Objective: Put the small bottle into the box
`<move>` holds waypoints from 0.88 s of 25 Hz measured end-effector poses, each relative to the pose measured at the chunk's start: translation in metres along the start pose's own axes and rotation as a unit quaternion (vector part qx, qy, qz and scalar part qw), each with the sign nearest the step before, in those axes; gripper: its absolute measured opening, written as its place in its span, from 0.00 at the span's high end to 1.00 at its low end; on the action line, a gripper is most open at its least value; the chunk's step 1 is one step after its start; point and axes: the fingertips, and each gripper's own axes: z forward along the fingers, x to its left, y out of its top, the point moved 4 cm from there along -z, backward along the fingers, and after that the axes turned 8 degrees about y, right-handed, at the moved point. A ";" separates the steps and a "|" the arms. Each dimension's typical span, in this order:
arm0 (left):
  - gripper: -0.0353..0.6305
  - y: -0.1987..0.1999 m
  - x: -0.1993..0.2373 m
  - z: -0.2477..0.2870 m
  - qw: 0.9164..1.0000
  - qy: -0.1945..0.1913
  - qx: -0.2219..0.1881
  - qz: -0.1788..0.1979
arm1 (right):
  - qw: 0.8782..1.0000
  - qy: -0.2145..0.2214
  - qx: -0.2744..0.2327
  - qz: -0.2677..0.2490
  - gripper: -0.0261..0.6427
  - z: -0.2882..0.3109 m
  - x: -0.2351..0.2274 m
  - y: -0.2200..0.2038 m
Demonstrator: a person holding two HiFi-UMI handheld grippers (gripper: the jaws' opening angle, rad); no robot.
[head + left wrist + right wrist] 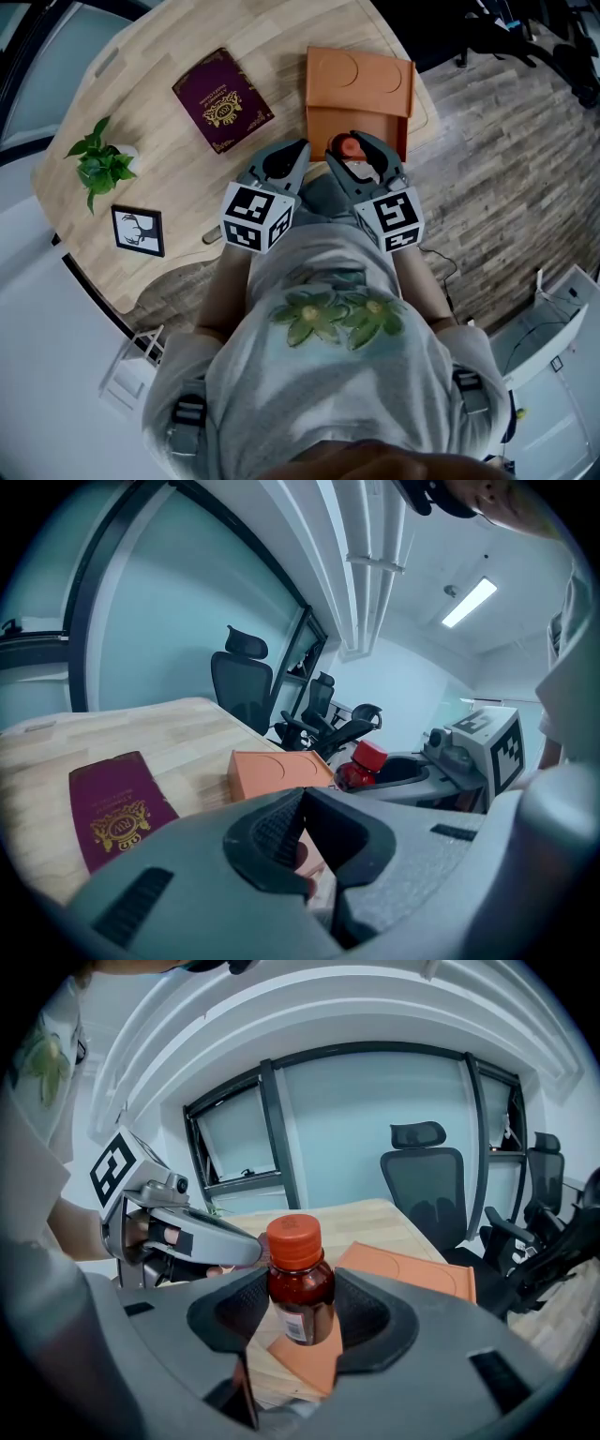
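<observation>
One small bottle (300,1283) clamped: right hand-held gripper (302,1305) | left hand-held gripper (303,797) closed | box (359,82) part-hidden

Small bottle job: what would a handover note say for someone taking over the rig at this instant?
Right gripper: shut on the bottle, held upright, cap up.
Left gripper: shut, empty, close beside the right one.
Box: on the table, just ahead of both grippers.
Done: bottle picked up.
Left: get it into the box and release.
</observation>
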 end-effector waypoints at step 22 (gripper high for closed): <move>0.94 0.000 0.016 0.014 1.000 0.004 0.012 -0.012 | 0.999 0.009 0.032 -0.003 0.64 0.021 -0.011 -0.014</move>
